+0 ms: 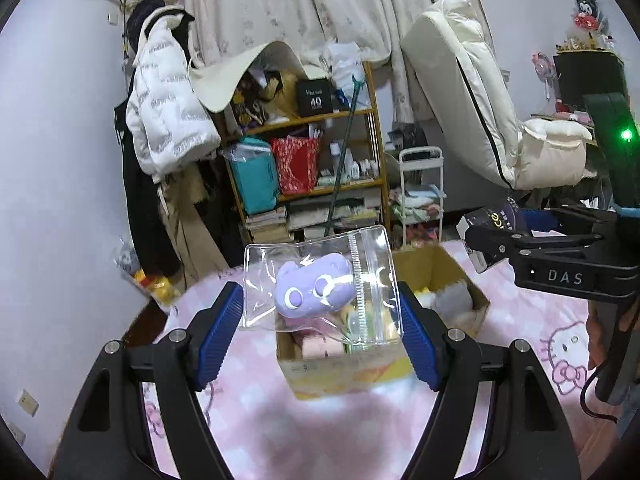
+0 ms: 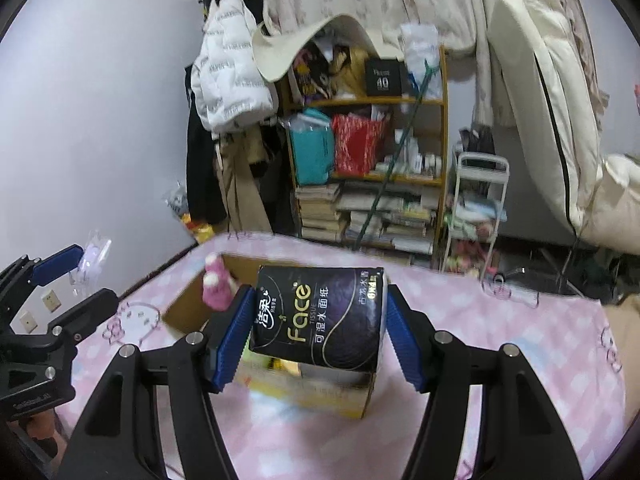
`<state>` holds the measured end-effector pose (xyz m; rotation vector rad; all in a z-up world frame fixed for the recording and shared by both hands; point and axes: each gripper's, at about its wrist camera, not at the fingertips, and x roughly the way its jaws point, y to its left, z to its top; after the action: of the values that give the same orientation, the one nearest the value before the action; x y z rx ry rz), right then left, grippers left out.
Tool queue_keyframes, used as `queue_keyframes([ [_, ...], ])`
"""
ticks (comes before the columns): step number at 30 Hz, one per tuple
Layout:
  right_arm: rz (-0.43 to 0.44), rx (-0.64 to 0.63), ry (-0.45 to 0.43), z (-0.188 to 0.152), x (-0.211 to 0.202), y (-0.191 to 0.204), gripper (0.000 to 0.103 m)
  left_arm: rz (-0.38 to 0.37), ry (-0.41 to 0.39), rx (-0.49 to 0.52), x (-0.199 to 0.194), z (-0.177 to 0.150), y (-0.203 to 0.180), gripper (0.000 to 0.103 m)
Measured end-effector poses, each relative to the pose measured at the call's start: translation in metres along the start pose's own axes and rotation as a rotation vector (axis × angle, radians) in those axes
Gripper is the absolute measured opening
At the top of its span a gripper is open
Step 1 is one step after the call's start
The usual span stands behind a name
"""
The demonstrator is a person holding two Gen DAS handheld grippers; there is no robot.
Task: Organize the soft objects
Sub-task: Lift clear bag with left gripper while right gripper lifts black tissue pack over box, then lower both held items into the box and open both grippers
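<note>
You are working over a pink checked bedspread (image 1: 248,420) before a cluttered shelf (image 1: 304,152); left gripper (image 1: 322,332) is clamping a bagged purple plush (image 1: 316,290), right gripper (image 2: 316,332) a tissue pack (image 2: 320,316), whose label only the right view is showing

Toys fill the cardboard box (image 1: 344,376); pink sheet (image 1: 360,432) around lies open.

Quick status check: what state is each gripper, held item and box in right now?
Left gripper: shut on clear pouch.
Clear pouch: held above box, purple plush inside.
Right gripper: shut on tissue pack.
Tissue pack: held above box.
Cardboard box: open, partly filled.
</note>
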<state>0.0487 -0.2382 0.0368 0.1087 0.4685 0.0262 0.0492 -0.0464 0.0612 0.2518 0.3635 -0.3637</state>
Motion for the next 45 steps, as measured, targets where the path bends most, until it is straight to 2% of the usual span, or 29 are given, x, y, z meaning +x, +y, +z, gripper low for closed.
queue_keyframes([
  [8,-0.002,-0.068,-0.068,0.043,0.01,0.008,0.068,0.025,-0.08,0.005,0.022,0.043,0.007,0.074],
  [11,-0.007,-0.083,-0.087,0.047,0.015,0.008,0.068,0.034,-0.105,-0.003,0.033,0.05,0.01,0.074],
  [15,-0.01,-0.09,-0.134,0.038,0.021,0.006,0.068,0.027,-0.116,0.003,0.042,0.043,0.01,0.075],
  [22,-0.01,-0.089,-0.139,0.019,0.042,-0.002,0.068,0.024,-0.055,-0.014,0.075,0.02,0.01,0.075],
  [33,0.023,-0.049,-0.067,0.005,0.081,-0.019,0.068,-0.011,0.049,-0.012,0.119,-0.013,0.002,0.075],
  [45,0.042,0.003,-0.006,-0.005,0.101,-0.037,0.068,-0.057,0.083,0.022,0.133,-0.024,-0.013,0.075],
])
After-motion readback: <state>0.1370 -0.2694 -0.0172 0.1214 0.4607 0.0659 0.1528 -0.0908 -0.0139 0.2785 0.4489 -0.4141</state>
